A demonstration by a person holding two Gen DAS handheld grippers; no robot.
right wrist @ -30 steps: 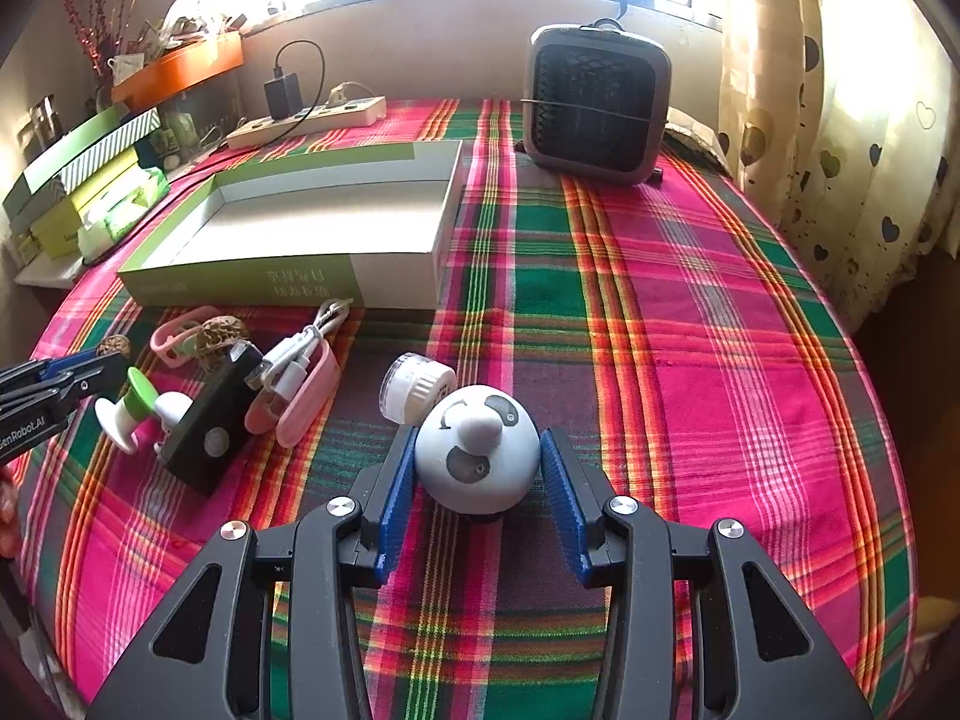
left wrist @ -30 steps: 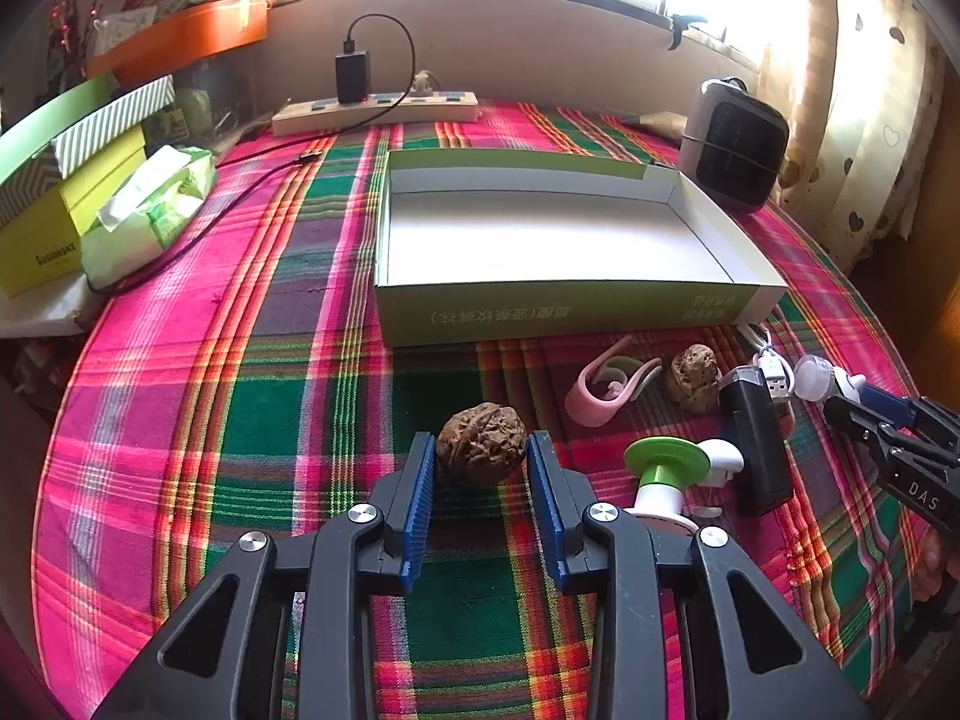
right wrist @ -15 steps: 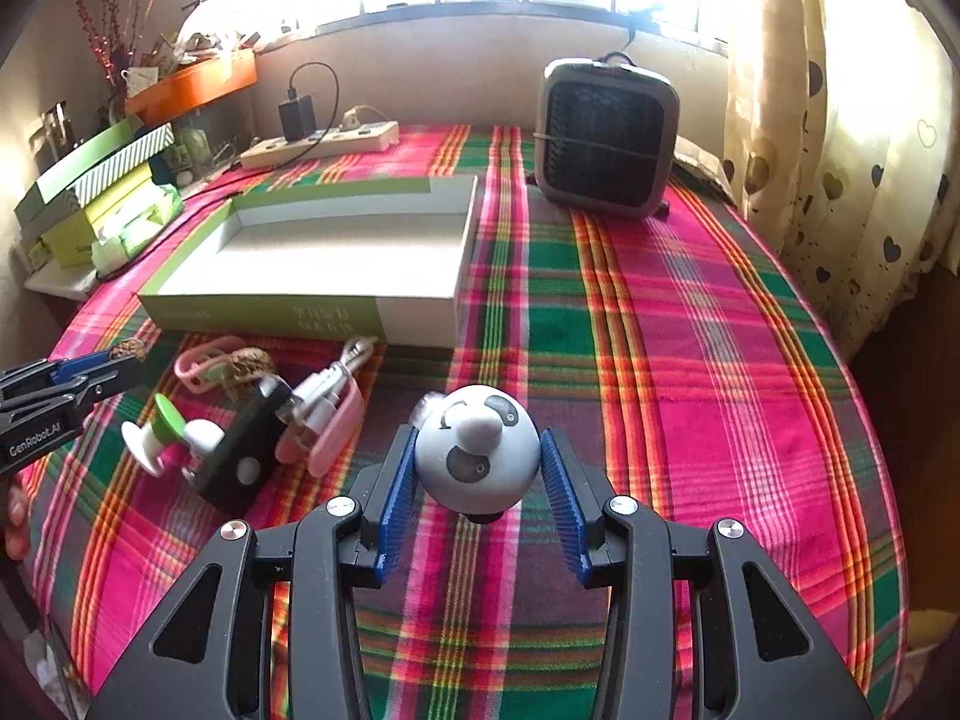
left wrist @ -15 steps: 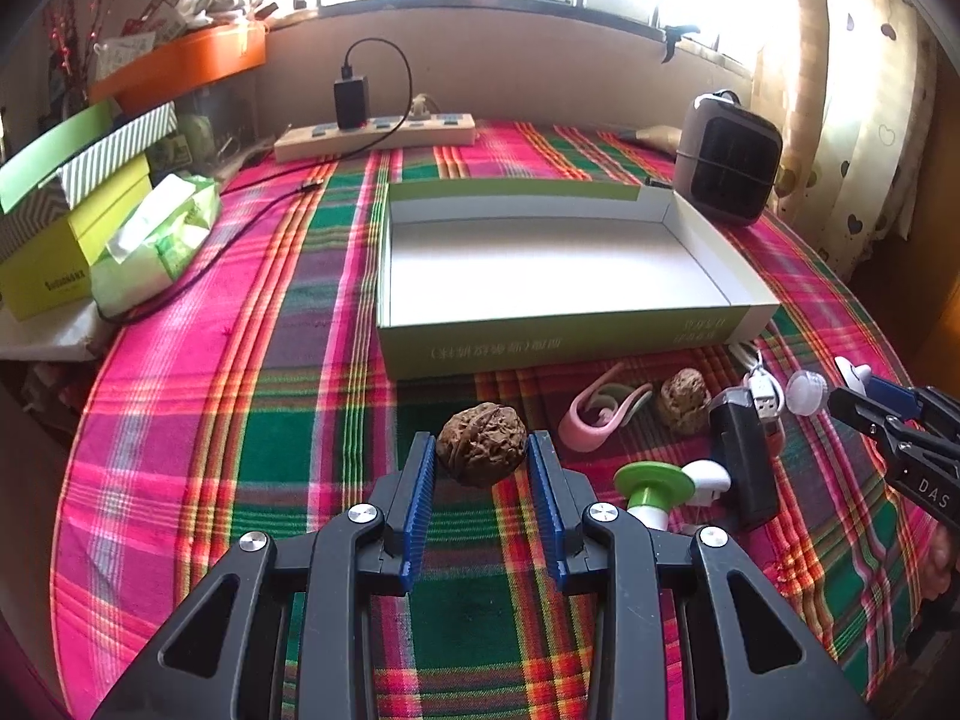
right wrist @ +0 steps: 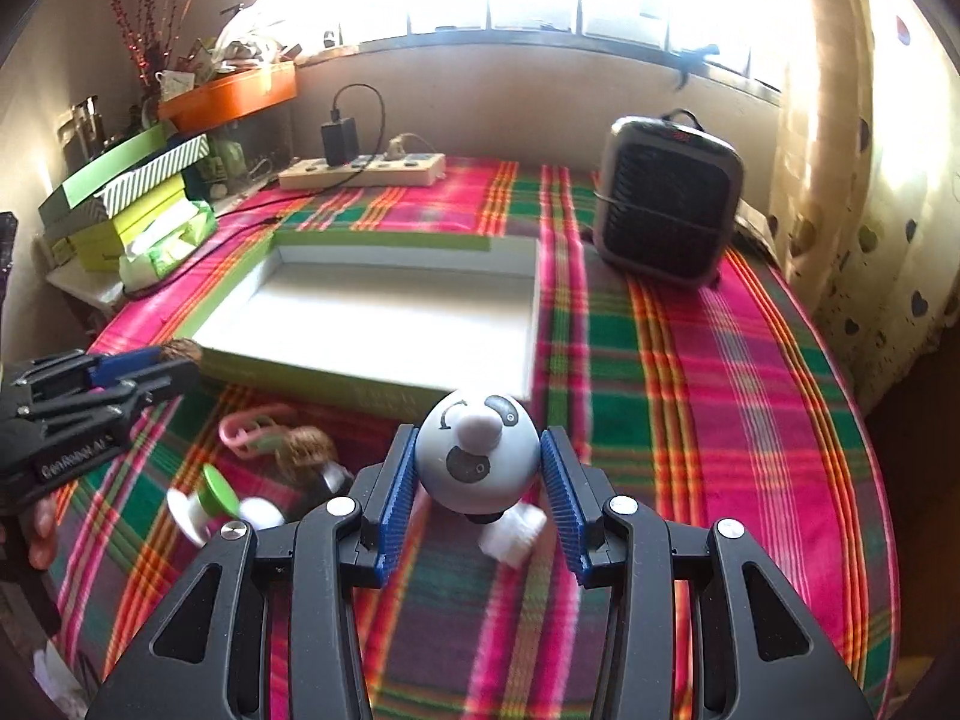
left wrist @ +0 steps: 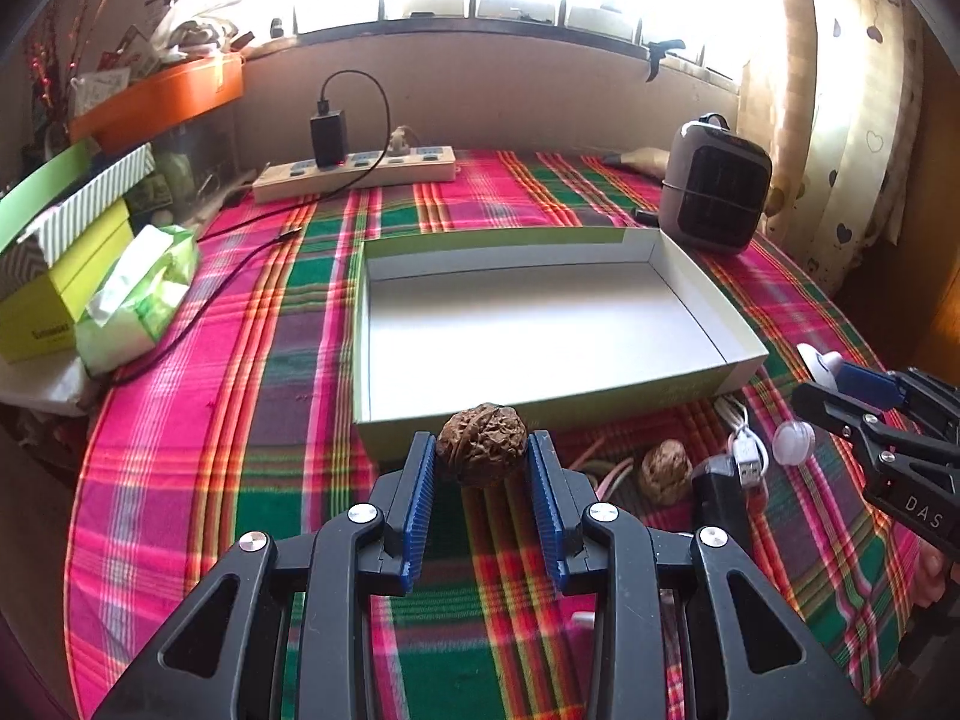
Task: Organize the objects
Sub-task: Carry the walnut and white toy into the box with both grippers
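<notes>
My left gripper is shut on a brown walnut, held above the plaid cloth just before the near wall of the open green box. My right gripper is shut on a grey-white panda ball, raised near the box's front right corner. The box's white inside is bare. On the cloth lie a second walnut, a pink clip, a green-topped white piece, a black block with a USB cable, and a small white cap.
A dark heater stands behind the box to the right. A power strip with a charger lies at the back. Stacked green boxes and a tissue pack sit on the left. Curtains hang on the right.
Both grippers have risen and moved forward toward the box, each carrying its object. The loose items on the cloth have stayed where they were.
</notes>
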